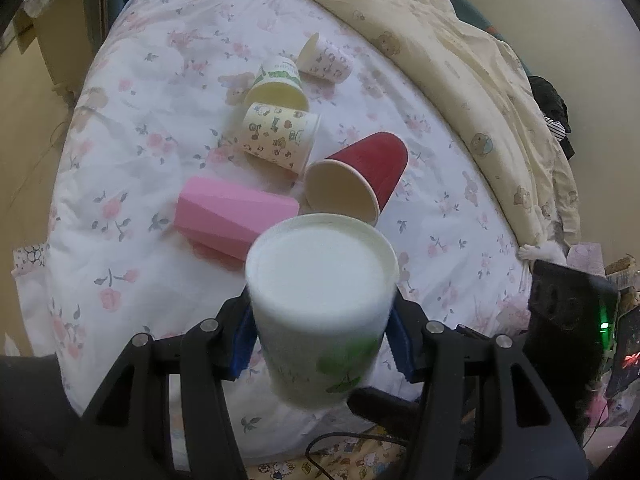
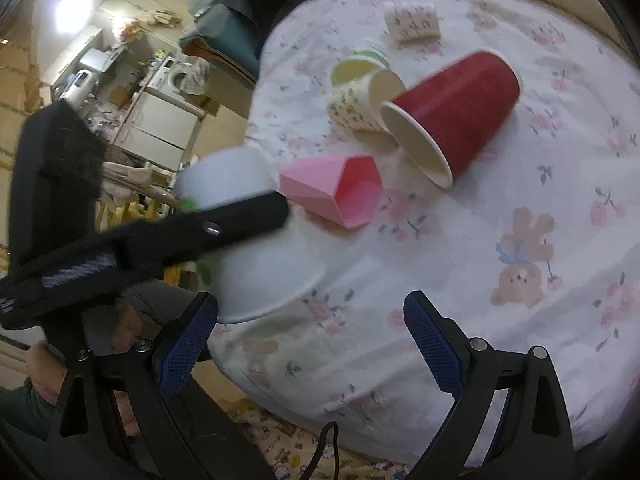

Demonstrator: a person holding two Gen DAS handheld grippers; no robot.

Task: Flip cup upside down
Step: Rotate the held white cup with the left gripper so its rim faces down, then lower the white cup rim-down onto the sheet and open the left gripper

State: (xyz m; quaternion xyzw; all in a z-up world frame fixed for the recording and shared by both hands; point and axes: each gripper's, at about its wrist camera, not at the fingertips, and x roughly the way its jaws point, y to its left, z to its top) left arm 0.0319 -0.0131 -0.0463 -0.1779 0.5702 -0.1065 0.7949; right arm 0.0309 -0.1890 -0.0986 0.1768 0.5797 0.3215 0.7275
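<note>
My left gripper [image 1: 322, 340] is shut on a white paper cup with green print [image 1: 320, 308], held bottom-up above the bed, its flat base facing the camera. The same cup [image 2: 256, 264] shows in the right wrist view, mouth down near the bed's edge, with the left gripper's black finger across it. My right gripper [image 2: 310, 344] is open and empty above the floral sheet, just right of that cup.
Several cups lie on their sides on the floral sheet [image 1: 132, 160]: a pink faceted cup [image 1: 232, 212], a red cup [image 1: 360, 176], a cartoon-print cup [image 1: 280, 136], a green-print cup [image 1: 280, 84] and a small patterned cup [image 1: 326, 58]. A cream blanket [image 1: 460, 52] is bunched at the right.
</note>
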